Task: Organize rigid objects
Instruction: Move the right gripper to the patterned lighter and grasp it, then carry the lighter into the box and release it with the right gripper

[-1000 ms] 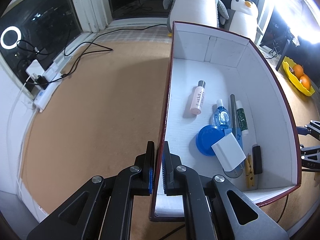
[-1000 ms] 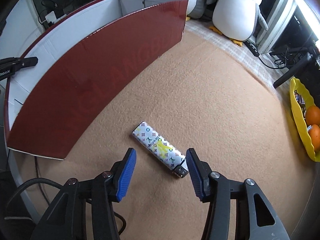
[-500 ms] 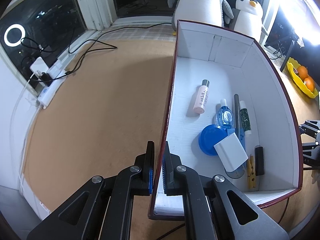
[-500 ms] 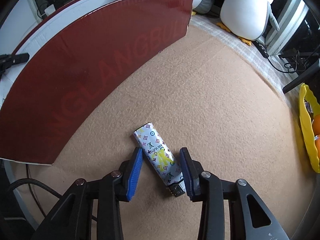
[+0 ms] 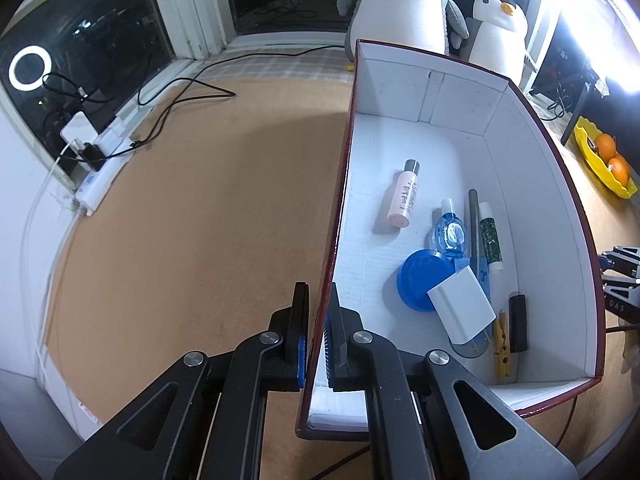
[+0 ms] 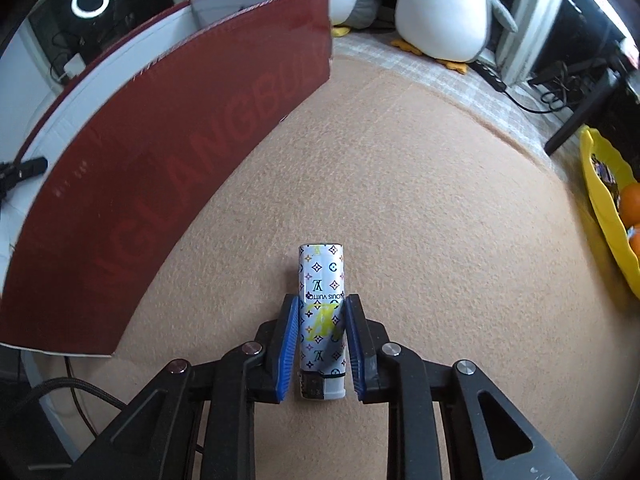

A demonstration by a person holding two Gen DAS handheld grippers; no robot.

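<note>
Two grippers work: the left gripper [image 5: 316, 338] clamps the dark-red cardboard box [image 5: 576, 216] wall; the right gripper [image 6: 322, 346], just closing, grasps the white monogram-patterned lighter [image 6: 321, 304].

the left tool [image 5: 316, 340] points steeply downward with its jaws clamped on the box wall [image 5: 332, 248], one blue pad on each face. the right tool [image 6: 322, 346] also points steeply downward; its jaws have just been closing, and the blue pads now flank the lighter [image 6: 322, 308], contacting its sides.
</note>
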